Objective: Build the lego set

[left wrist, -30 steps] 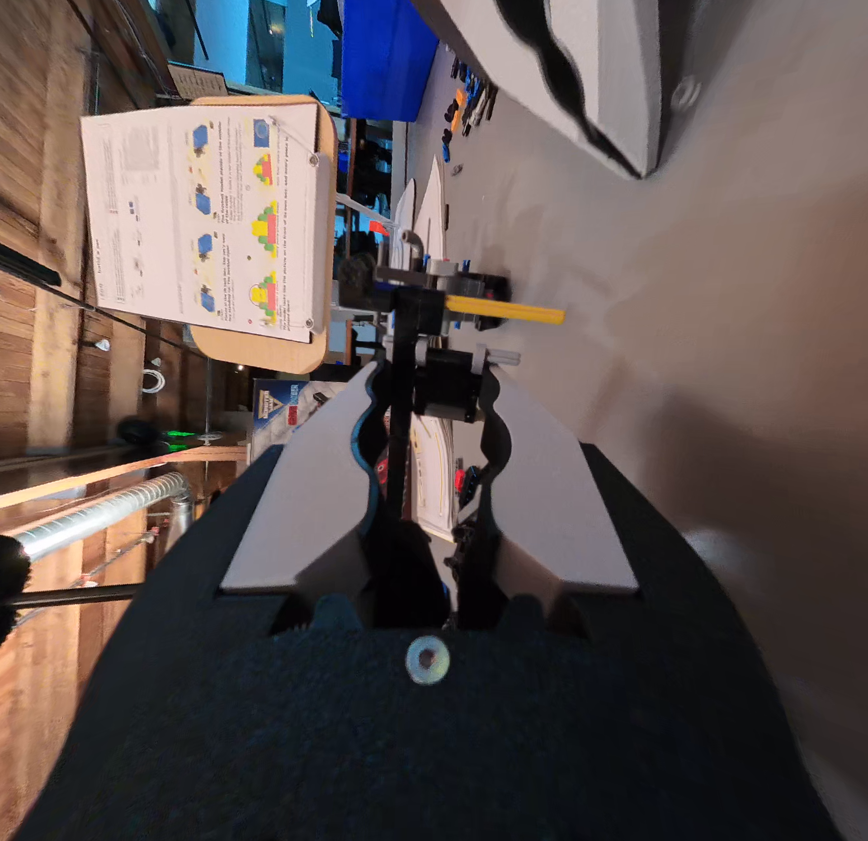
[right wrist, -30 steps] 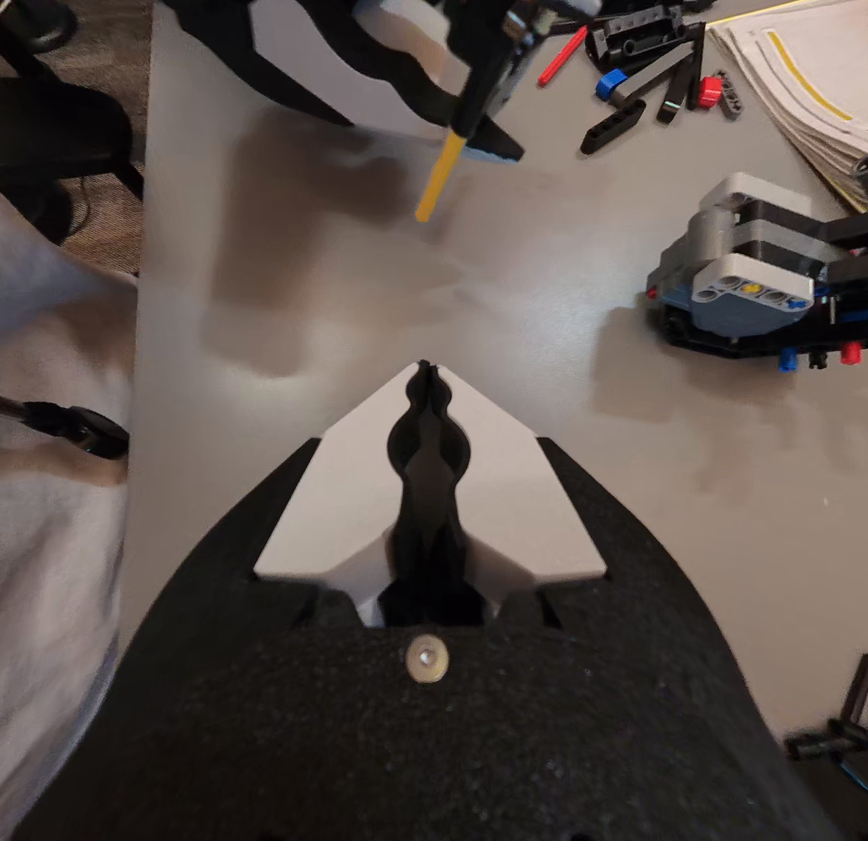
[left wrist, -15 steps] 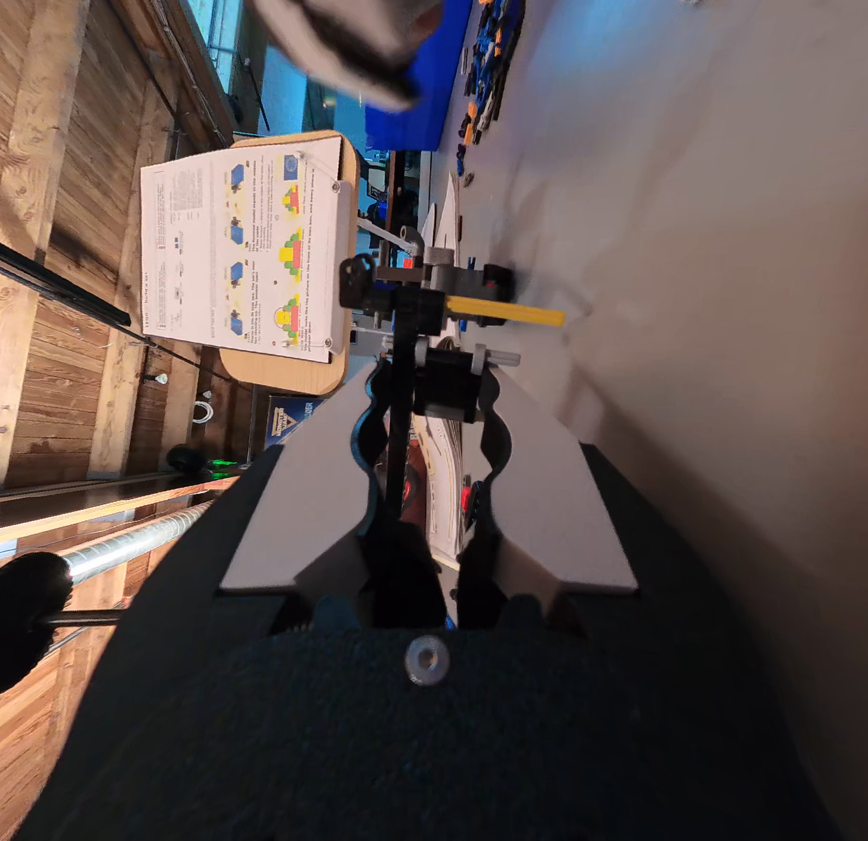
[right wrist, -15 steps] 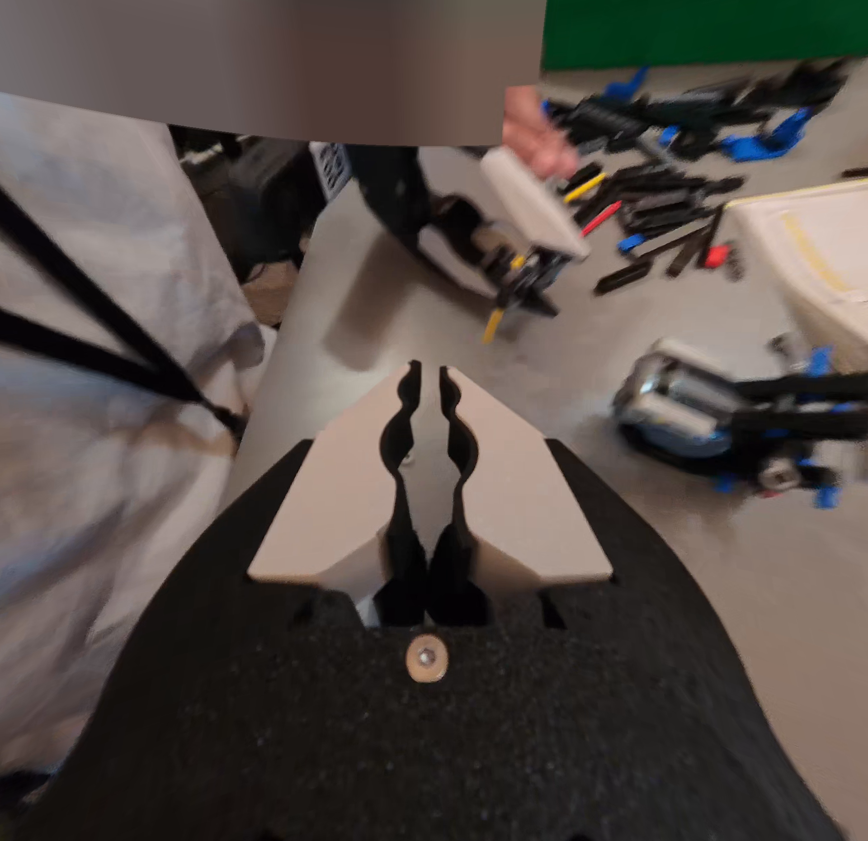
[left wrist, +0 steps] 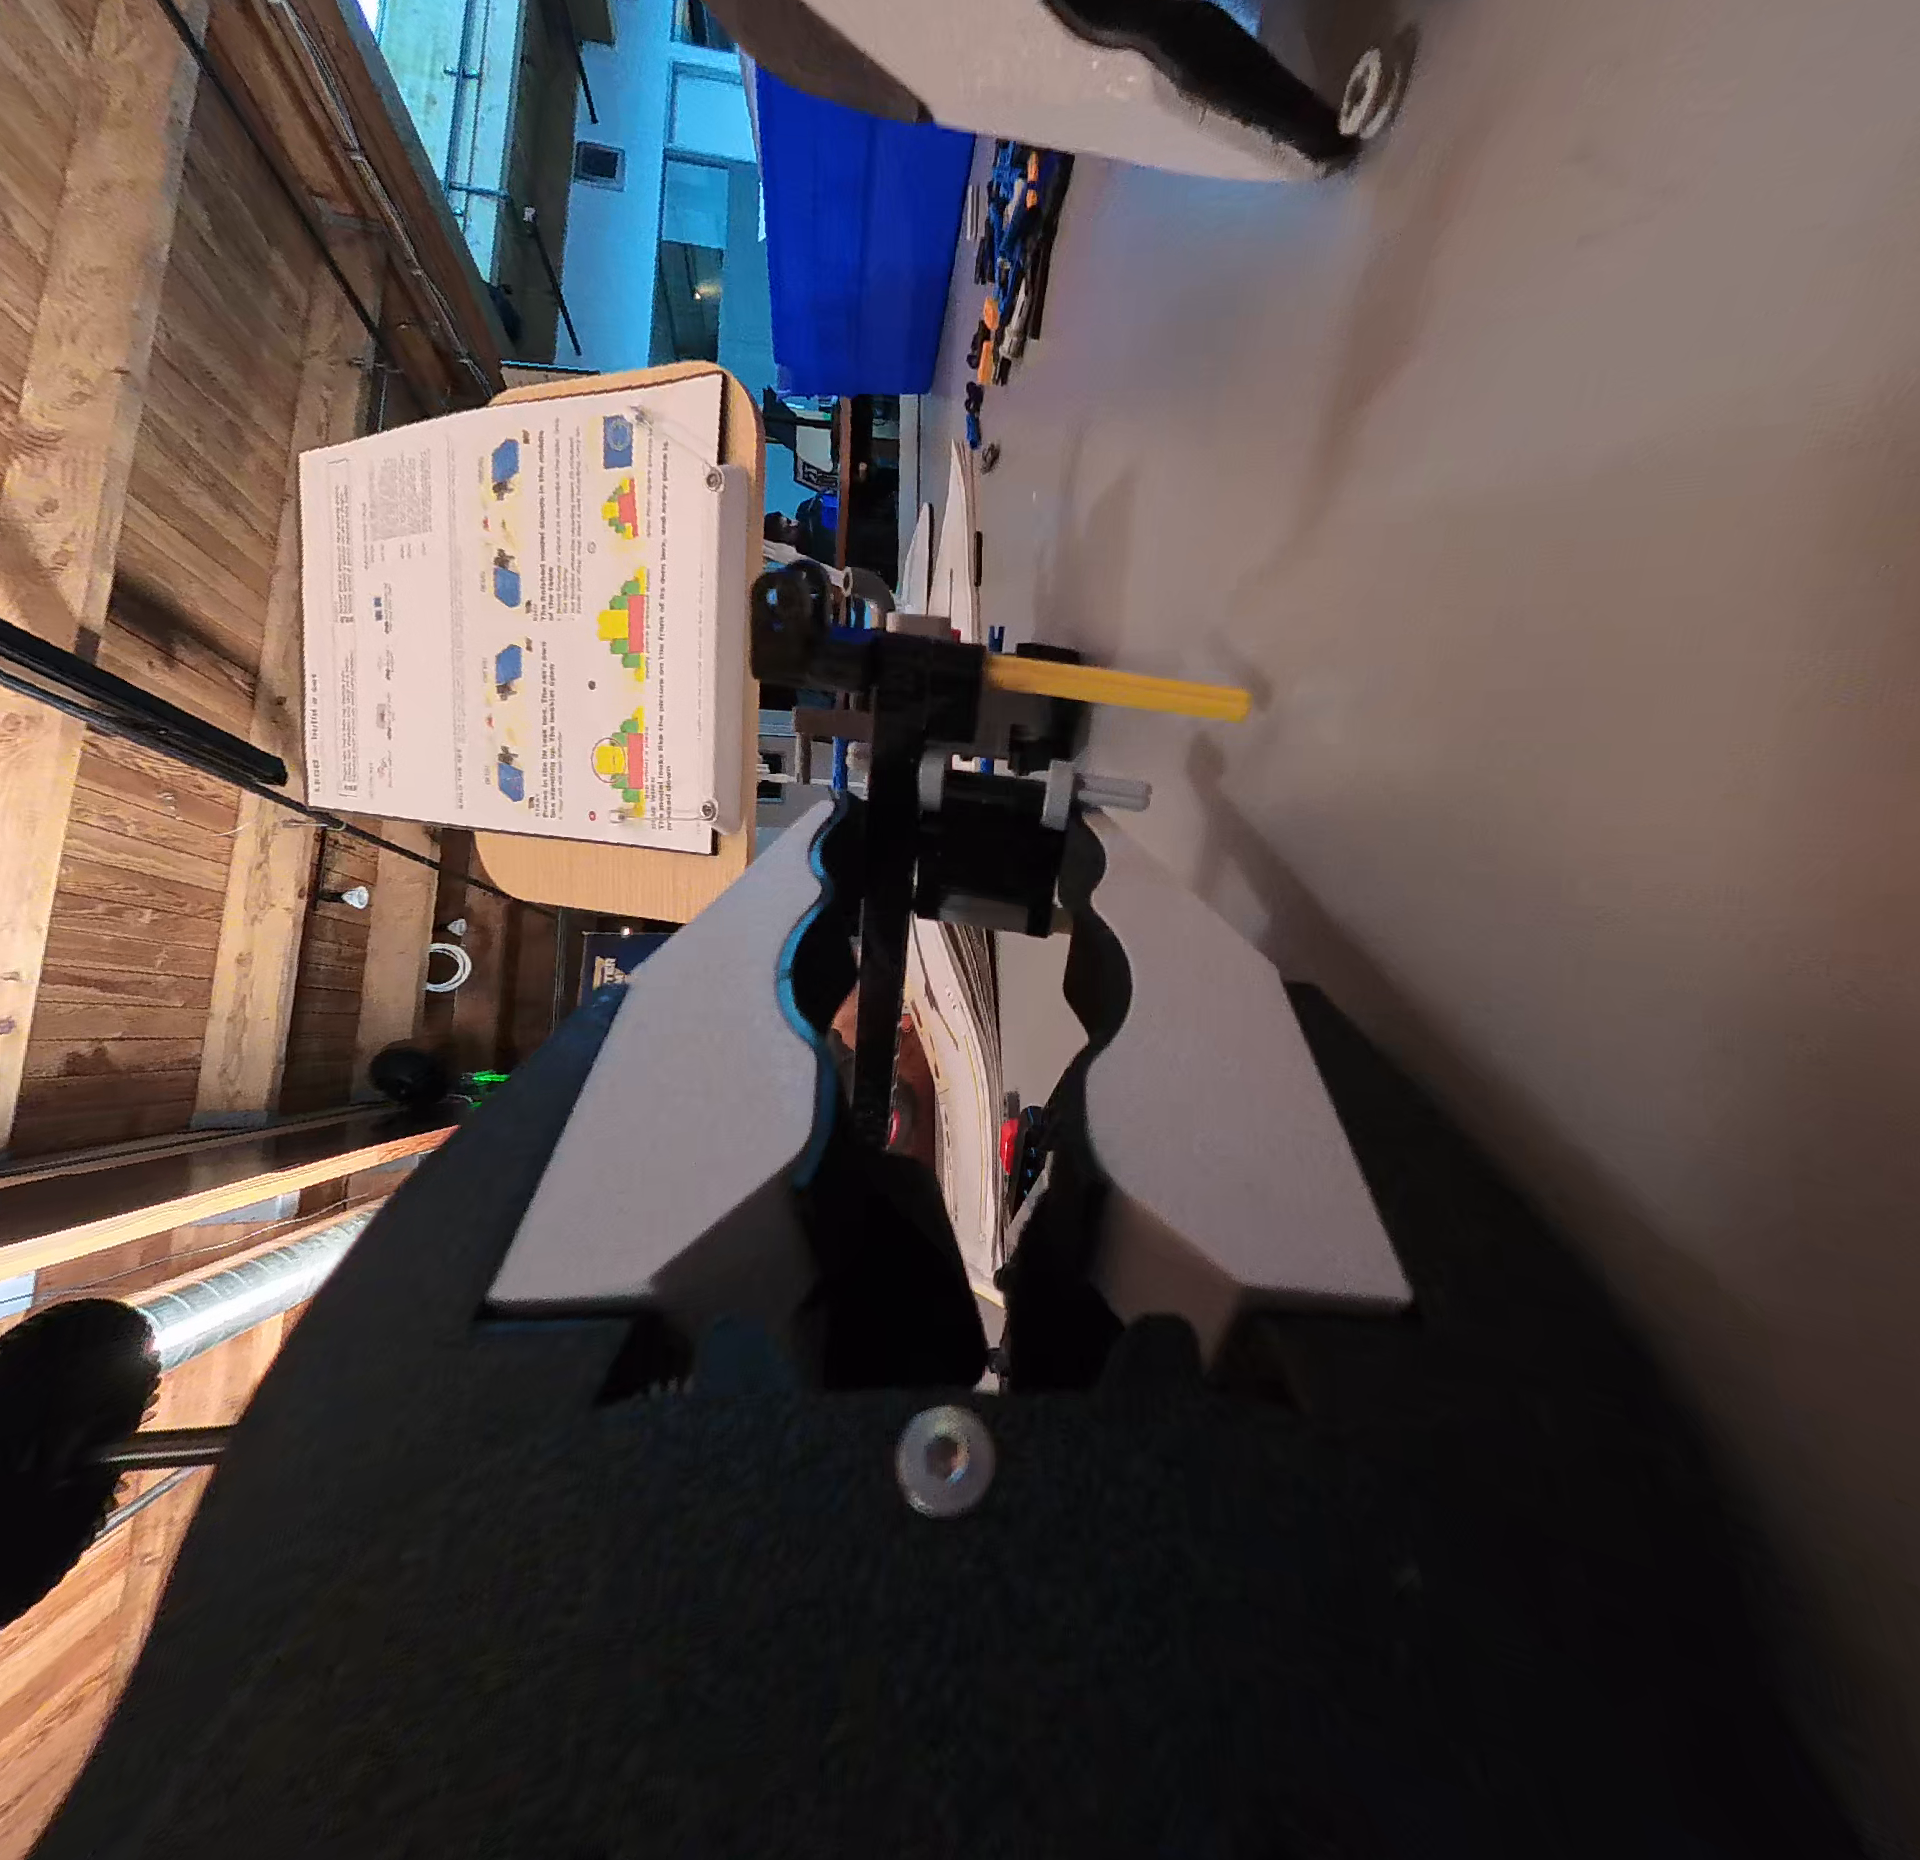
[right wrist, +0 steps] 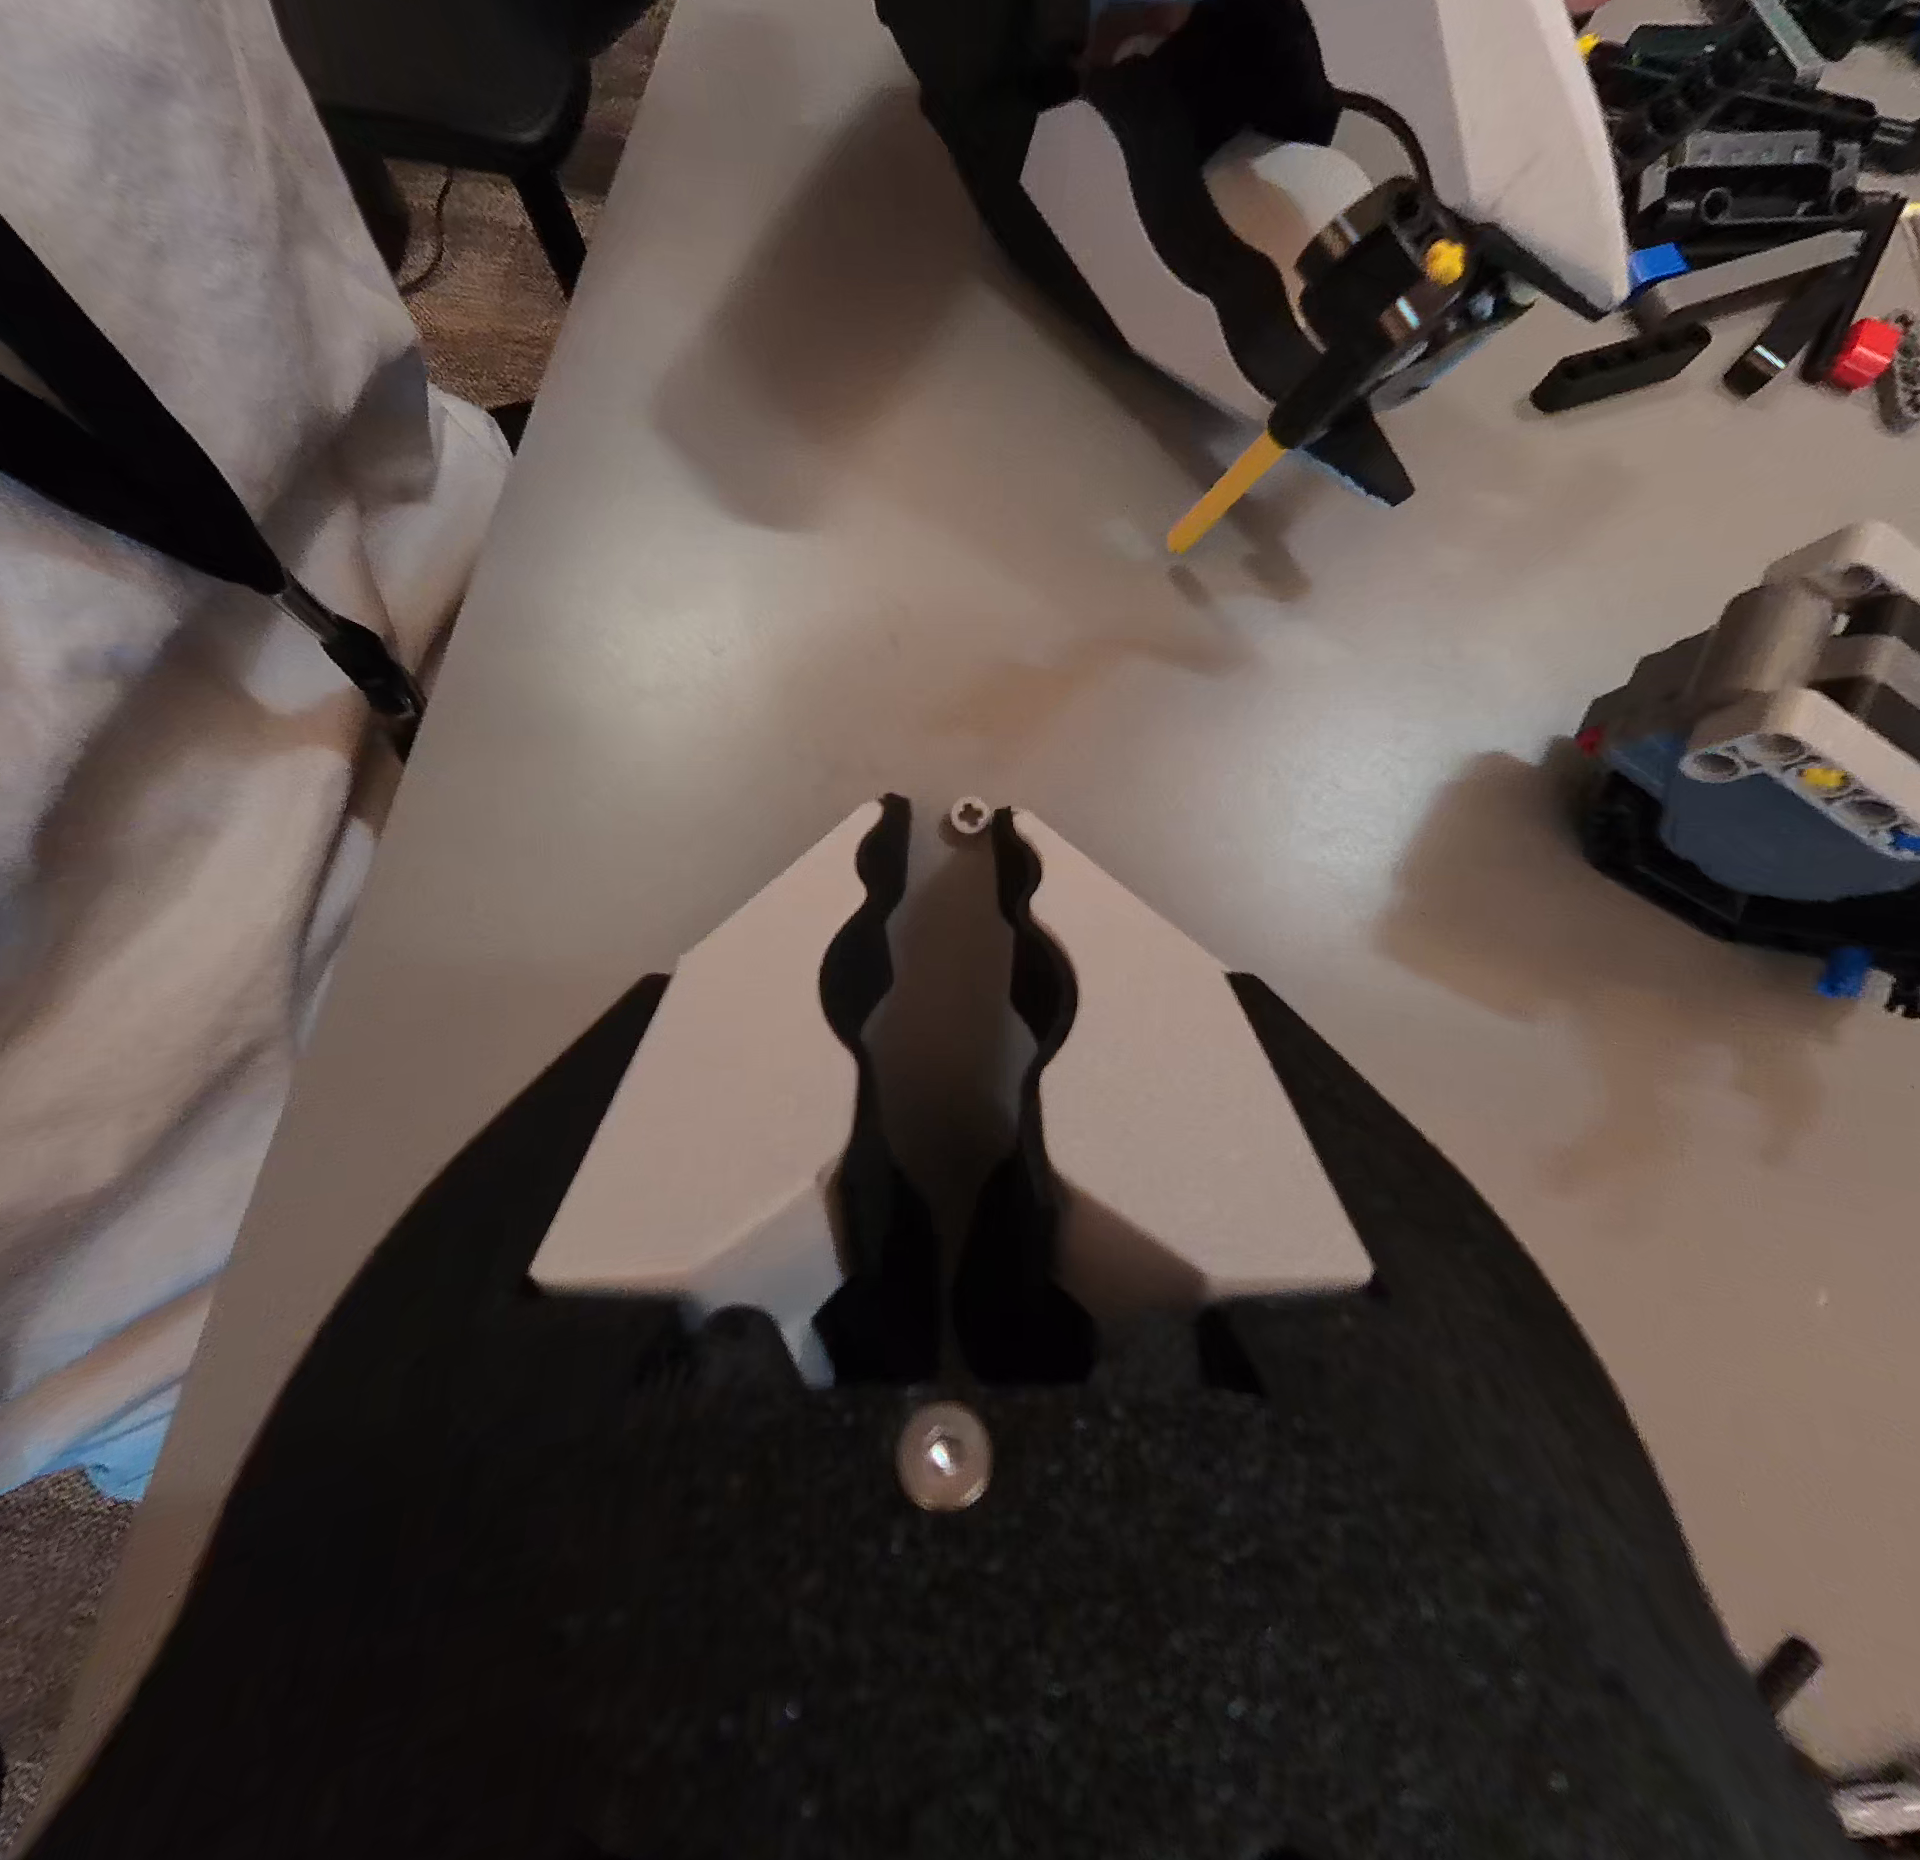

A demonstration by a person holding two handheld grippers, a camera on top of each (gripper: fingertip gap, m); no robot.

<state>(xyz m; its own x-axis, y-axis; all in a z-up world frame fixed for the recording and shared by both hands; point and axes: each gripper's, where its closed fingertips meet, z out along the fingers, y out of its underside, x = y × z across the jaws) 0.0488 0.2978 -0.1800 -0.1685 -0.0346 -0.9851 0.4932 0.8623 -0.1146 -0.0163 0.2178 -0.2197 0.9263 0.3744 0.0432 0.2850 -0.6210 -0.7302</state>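
My left gripper is shut on a black lego subassembly and holds it just above the grey table. A yellow axle sticks out of the subassembly toward the table. The subassembly also shows in the right wrist view, at the upper right, with the axle pointing down. My right gripper is open and low over the table. A small grey bush piece lies on the table between its fingertips, apart from the left one.
A partly built grey, blue and black model stands on the right. Loose black, blue and red pieces lie at the far right. A person's light clothing is past the table's left edge. An instruction sheet stands on a board. There is about 11 cm between the tips of the two grippers.
My right gripper was shut; it has opened and come down around the small grey piece. My left gripper still holds the subassembly in much the same place.
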